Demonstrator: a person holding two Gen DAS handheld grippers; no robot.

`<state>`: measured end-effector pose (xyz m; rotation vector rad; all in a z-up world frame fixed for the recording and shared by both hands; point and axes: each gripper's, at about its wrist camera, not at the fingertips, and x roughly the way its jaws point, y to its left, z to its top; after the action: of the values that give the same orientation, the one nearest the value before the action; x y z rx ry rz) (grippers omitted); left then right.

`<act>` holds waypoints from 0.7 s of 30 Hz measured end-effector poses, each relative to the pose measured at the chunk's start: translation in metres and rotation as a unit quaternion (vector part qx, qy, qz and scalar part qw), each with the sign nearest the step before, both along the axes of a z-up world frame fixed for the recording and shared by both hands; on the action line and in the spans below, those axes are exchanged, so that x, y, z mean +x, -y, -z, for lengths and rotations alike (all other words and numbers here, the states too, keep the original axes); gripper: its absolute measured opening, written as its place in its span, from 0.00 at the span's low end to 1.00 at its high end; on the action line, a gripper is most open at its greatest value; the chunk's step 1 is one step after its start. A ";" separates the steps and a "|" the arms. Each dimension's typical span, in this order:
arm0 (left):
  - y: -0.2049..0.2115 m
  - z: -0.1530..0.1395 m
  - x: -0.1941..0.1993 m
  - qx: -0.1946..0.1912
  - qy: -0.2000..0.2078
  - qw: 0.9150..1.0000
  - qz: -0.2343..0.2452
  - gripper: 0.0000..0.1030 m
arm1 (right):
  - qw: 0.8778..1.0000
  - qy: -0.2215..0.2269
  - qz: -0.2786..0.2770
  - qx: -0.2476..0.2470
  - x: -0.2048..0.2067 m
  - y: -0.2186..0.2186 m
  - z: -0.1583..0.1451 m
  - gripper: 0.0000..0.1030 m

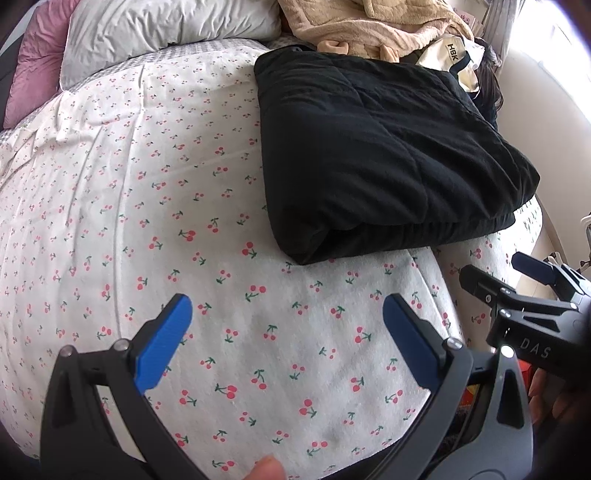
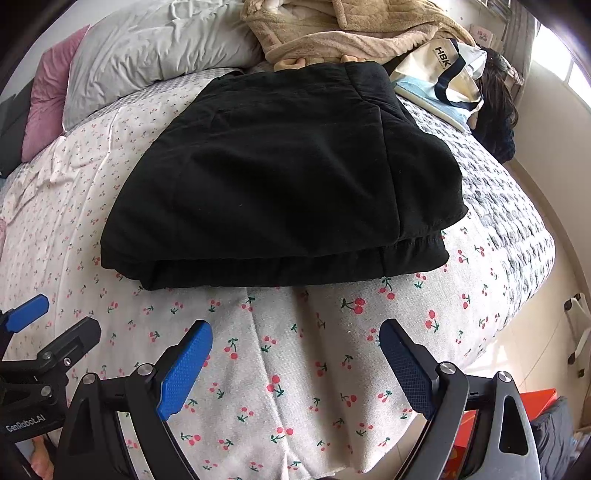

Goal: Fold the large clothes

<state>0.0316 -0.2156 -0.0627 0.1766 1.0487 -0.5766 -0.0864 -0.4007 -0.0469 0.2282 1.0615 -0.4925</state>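
Observation:
A large black garment (image 1: 373,155) lies folded in a thick rectangular stack on the cherry-print bedsheet (image 1: 147,206). In the right wrist view the garment (image 2: 280,177) fills the middle, its layered edges toward me. My left gripper (image 1: 286,314) is open and empty above the bare sheet, to the left of and nearer than the garment. My right gripper (image 2: 295,343) is open and empty just in front of the garment's near edge. The right gripper also shows at the right edge of the left wrist view (image 1: 491,269), and the left gripper at the left edge of the right wrist view (image 2: 55,317).
A grey pillow (image 2: 155,48) and a pink pillow (image 2: 48,92) lie at the head of the bed. A beige fleece garment (image 2: 343,29), a cream tote bag marked HBK (image 2: 447,70) and a dark item (image 2: 495,110) sit behind the black garment. The bed edge (image 2: 517,295) drops off at right toward the floor and an orange box (image 2: 532,406).

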 end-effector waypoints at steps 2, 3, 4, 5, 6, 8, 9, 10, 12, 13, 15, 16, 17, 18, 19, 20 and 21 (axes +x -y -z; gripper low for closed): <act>0.000 0.001 -0.001 0.001 -0.001 1.000 0.002 1.00 | 1.000 0.000 -0.001 0.000 0.000 -0.001 0.000 0.90; 0.001 0.001 -0.001 0.002 -0.002 1.000 0.002 1.00 | 1.000 0.000 -0.001 0.000 0.000 -0.001 0.000 0.90; 0.001 0.002 -0.001 0.003 -0.002 1.000 0.003 1.00 | 1.000 0.000 -0.002 0.000 0.000 -0.001 0.000 0.90; 0.001 0.002 -0.001 0.003 -0.003 1.000 0.003 1.00 | 1.000 0.000 -0.002 0.000 0.000 -0.001 0.000 0.90; 0.002 0.002 -0.001 0.004 -0.004 1.000 0.004 1.00 | 1.000 0.000 -0.001 0.000 0.000 -0.001 0.000 0.90; 0.002 0.003 -0.001 0.004 -0.006 1.000 0.004 1.00 | 1.000 0.000 -0.001 0.000 0.000 -0.001 0.000 0.90; 0.002 0.003 -0.001 0.004 -0.006 1.000 0.004 1.00 | 1.000 0.000 0.000 0.000 0.000 -0.001 0.000 0.90; 0.002 0.003 -0.001 0.004 -0.006 1.000 0.004 1.00 | 1.000 0.000 0.000 0.000 0.000 -0.002 0.000 0.90; 0.001 0.004 -0.001 0.005 -0.007 1.000 0.004 1.00 | 1.000 0.000 -0.001 0.000 0.000 -0.001 0.000 0.90; 0.001 0.004 -0.001 0.005 -0.008 1.000 0.003 1.00 | 1.000 0.000 -0.001 0.000 0.000 -0.001 0.000 0.90; 0.001 0.005 0.000 0.005 -0.009 1.000 0.004 1.00 | 1.000 0.000 -0.001 0.000 0.000 -0.001 0.000 0.90; 0.001 0.005 0.000 0.005 -0.010 1.000 0.004 1.00 | 1.000 0.000 -0.001 0.000 0.000 -0.001 0.000 0.90; 0.001 0.005 0.000 0.004 -0.011 1.000 0.004 1.00 | 1.000 0.000 -0.001 0.001 0.000 -0.002 0.000 0.90; 0.001 0.005 0.000 0.004 -0.010 1.000 0.004 1.00 | 1.000 0.000 -0.001 0.001 0.000 -0.002 0.000 0.90; 0.001 0.005 0.000 0.005 -0.010 1.000 0.004 1.00 | 1.000 0.000 -0.001 0.001 0.000 -0.002 0.000 0.90; 0.001 0.005 0.000 0.005 -0.011 1.000 0.004 1.00 | 1.000 0.000 -0.001 0.001 -0.001 -0.002 0.000 0.90; 0.001 0.005 0.000 0.005 -0.011 1.000 0.004 1.00 | 1.000 0.000 -0.001 0.001 -0.001 -0.002 0.000 0.90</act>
<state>0.0314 -0.2164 -0.0682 0.1829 1.0729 -0.5823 -0.0870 -0.3988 -0.0472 0.2287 1.0622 -0.4899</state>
